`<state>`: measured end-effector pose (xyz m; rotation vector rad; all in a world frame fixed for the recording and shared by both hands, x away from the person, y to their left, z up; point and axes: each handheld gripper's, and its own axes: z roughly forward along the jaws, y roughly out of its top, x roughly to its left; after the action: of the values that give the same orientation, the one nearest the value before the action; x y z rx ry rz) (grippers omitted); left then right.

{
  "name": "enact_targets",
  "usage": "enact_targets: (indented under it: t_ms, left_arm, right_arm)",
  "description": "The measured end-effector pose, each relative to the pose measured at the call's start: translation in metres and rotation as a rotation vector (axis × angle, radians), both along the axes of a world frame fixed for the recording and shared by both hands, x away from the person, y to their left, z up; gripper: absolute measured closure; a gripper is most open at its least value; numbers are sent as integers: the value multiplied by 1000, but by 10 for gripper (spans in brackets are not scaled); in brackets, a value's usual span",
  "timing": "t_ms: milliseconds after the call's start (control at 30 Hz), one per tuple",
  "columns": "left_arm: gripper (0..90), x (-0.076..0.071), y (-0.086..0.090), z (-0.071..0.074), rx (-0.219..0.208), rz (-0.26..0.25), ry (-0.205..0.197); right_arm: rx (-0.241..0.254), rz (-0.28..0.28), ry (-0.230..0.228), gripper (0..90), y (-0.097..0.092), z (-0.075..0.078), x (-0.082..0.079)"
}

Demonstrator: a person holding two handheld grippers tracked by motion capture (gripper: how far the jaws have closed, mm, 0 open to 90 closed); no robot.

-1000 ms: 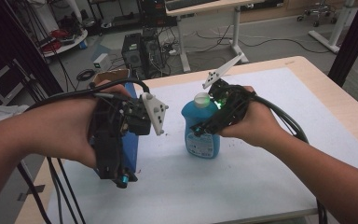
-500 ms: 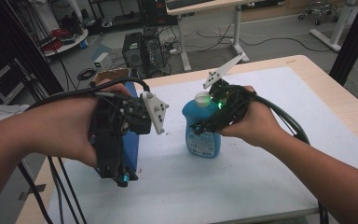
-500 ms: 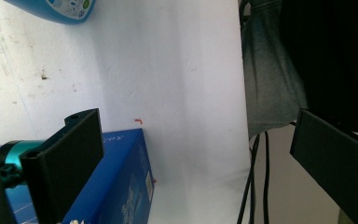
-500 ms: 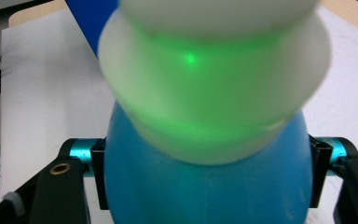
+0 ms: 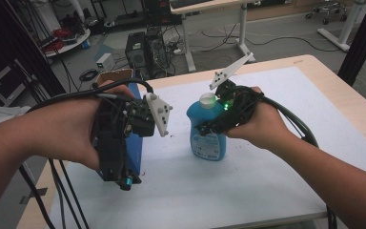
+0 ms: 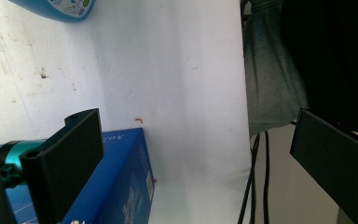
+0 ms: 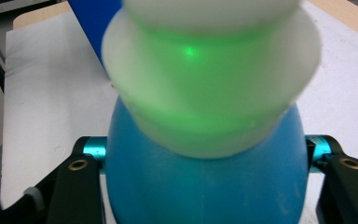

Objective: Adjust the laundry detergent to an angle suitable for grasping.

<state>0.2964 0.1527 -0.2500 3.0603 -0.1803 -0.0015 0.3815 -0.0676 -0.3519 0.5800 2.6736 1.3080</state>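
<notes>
One blue bottle (image 5: 208, 131) — contents hidden

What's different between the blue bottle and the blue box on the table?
The blue bottle stands upright, rounded, with a white cap; the blue box is flat-sided and a darker blue. The right gripper has its fingers either side of the bottle; the left gripper is open beside the box, gripping nothing. Both rest on the white-covered table.
</notes>
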Motion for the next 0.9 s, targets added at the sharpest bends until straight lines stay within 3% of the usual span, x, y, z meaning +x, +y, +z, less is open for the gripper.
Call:
enact_targets:
  t_ms: [467,733,900]
  left_arm:
    - [27,1,-2,-1,3,0,4]
    - [27,0,-3,0,2,2,6]
    - [27,1,-4,1,3,4,3]
  right_arm:
    - [-27,10,-57,429,3,3,-6]
    - [-31,38,-54,435,-1,5,-4]
    - [-13,69,-54,435,-8,15,-3]
